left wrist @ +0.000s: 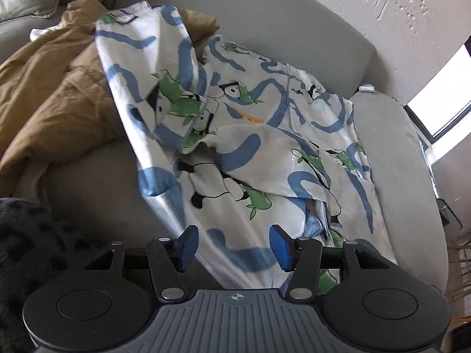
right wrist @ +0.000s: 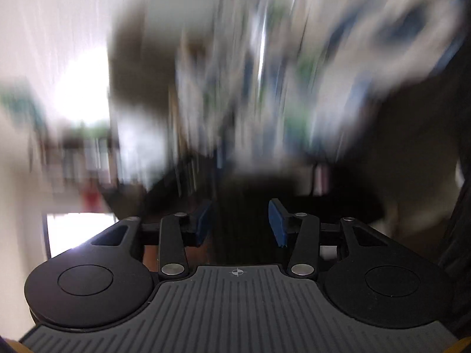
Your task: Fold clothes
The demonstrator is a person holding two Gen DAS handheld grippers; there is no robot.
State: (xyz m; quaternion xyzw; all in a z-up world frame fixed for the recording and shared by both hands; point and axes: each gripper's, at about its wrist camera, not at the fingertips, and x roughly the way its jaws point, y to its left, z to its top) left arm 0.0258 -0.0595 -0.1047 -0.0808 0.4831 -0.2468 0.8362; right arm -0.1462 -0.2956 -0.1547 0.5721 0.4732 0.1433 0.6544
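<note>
Grey sofa (left wrist: 294, 20): printed garment (left wrist: 250, 135) lies crumpled dead ahead of the left hand-held gripper (left wrist: 232, 247), jaws wide and empty, long axis running near-to-far; right hand-held gripper (right wrist: 240, 225) also open, empty, view motion-blurred.

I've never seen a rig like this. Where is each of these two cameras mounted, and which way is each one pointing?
Left wrist view: sits on the left gripper, looking forward along its open blue fingers at a white patterned garment draped over a grey sofa, beside a tan cloth.
Right wrist view: sits on the right gripper, fingers apart and nothing between them; heavy motion blur hides what it faces.
Shared: each shows only its own gripper, no hand or arm. The blue-and-white smear in the right view may be the same garment, but I cannot tell.
</note>
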